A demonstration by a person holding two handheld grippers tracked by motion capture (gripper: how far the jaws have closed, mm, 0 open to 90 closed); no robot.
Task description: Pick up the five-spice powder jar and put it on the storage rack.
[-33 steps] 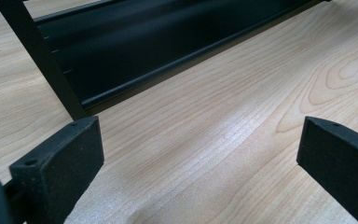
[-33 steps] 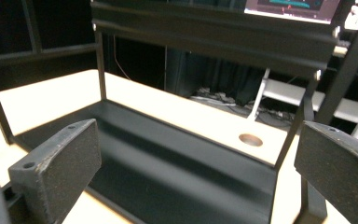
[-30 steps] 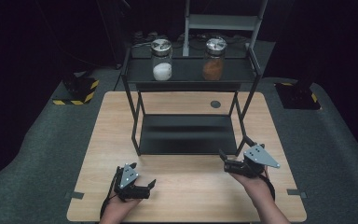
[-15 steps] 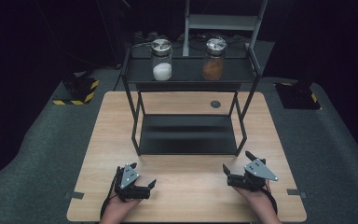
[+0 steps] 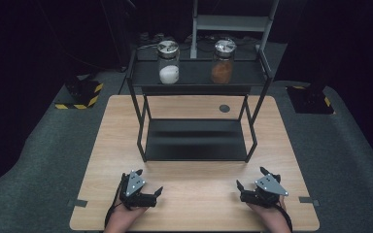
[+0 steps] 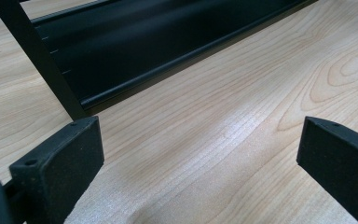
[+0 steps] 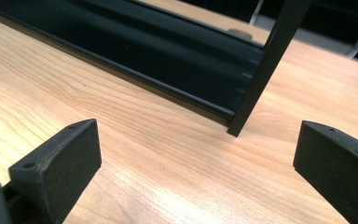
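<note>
wood table (image 5: 194, 204) on grey carpet, dark room | black rack (image 5: 196, 141) at 12 o'clock, two jars on top | left gripper (image 5: 148, 195) at 7 o'clock, jaws wide open, holds nothing | right gripper (image 5: 250, 187) at 5 o'clock, jaws wide open, holds nothing

You had two grippers, a left gripper (image 5: 151, 194) and a right gripper (image 5: 249, 187), one in each hand. There was one tabletop (image 5: 194, 204). One black rack (image 5: 196, 141) with two shelves stood on it. Two jars sat up top: one white jar (image 5: 168, 61), one brown jar (image 5: 222, 61).
</note>
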